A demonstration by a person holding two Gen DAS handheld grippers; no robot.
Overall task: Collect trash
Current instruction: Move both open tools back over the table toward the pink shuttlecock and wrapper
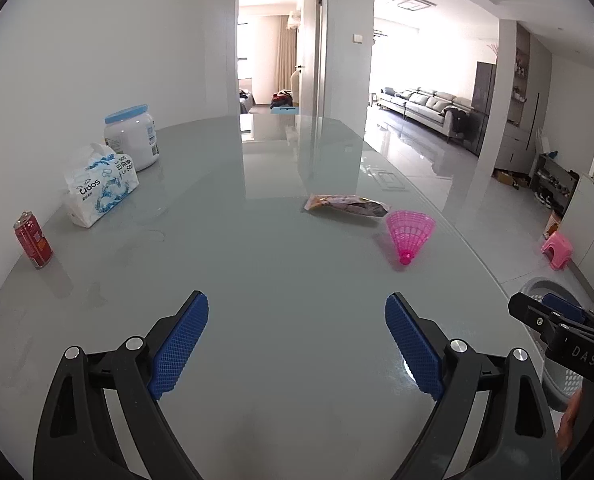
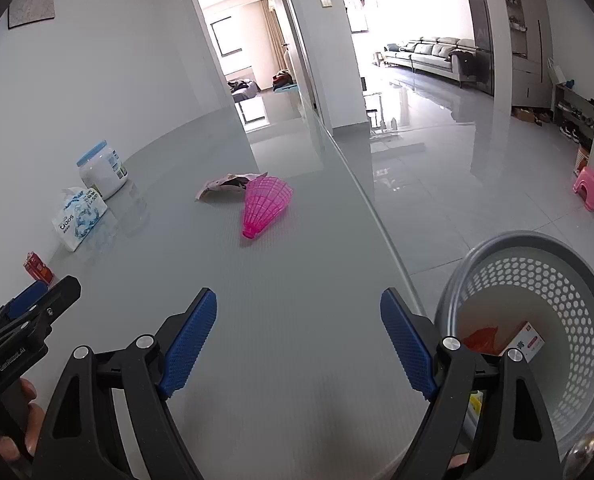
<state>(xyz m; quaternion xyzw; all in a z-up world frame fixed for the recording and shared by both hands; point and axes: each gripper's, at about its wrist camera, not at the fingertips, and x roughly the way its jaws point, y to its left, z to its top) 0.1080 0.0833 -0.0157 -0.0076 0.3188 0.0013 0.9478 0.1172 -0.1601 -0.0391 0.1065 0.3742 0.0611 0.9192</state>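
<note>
Fingers of left gripper [image 1: 297,344] spread wide, nothing between blue pads [image 1: 181,348] — same for right gripper [image 2: 299,344], empty over grey table [image 2: 289,320]. Pink shuttlecock [image 2: 265,209] lies on its side ahead of right fingers, slightly left of centre; ahead-right of left fingers. Snack wrapper [image 1: 347,208] lies flat just beyond it, touching or nearly so. Red can [image 1: 33,240], tissue pack [image 1: 99,188] & white jar [image 1: 131,138] stand far left. Perforated grey basket [image 2: 557,280] w/ trash inside sits on floor, right of right fingers.
</note>
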